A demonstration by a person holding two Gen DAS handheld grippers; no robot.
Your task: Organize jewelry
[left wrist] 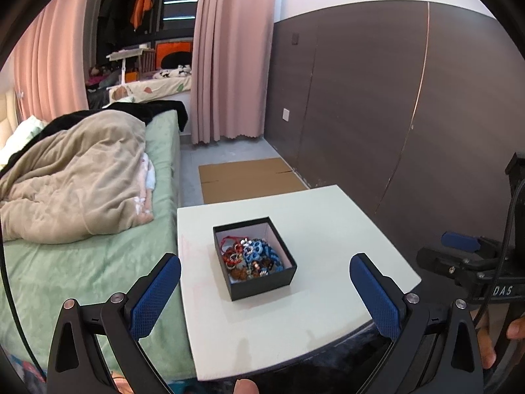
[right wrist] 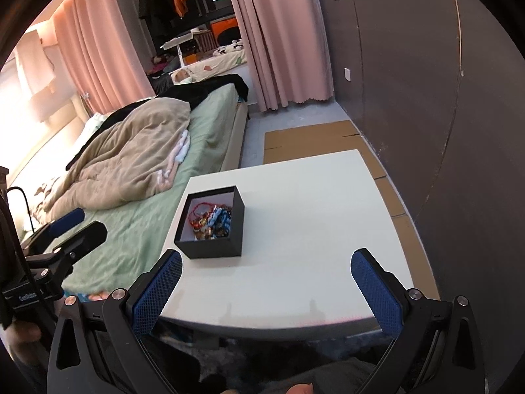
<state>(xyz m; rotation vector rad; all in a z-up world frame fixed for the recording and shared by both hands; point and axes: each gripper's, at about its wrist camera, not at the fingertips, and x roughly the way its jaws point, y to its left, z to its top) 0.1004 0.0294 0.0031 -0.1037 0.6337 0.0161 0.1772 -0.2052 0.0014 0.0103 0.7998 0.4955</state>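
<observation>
A small black square box (left wrist: pixel 262 285) stands on the white table (left wrist: pixel 328 229). Inside it lies a heap of jewelry (left wrist: pixel 252 256): blue, red and brown beaded pieces. My left gripper (left wrist: pixel 265 262) is open and empty, held above the table's near edge with the box between its blue pads. In the right wrist view the box (right wrist: pixel 210 239) with the jewelry (right wrist: pixel 211 220) sits left of centre on the table (right wrist: pixel 311 213). My right gripper (right wrist: pixel 266 257) is open and empty, near the table's front edge, to the right of the box.
A bed (left wrist: pixel 82 246) with a green sheet and a beige blanket (left wrist: pixel 75 177) adjoins the table's left side. Flat cardboard (left wrist: pixel 249 177) lies on the floor beyond the table. A dark panelled wall (left wrist: pixel 393 115) runs along the right. Pink curtains (left wrist: pixel 229 59) hang behind.
</observation>
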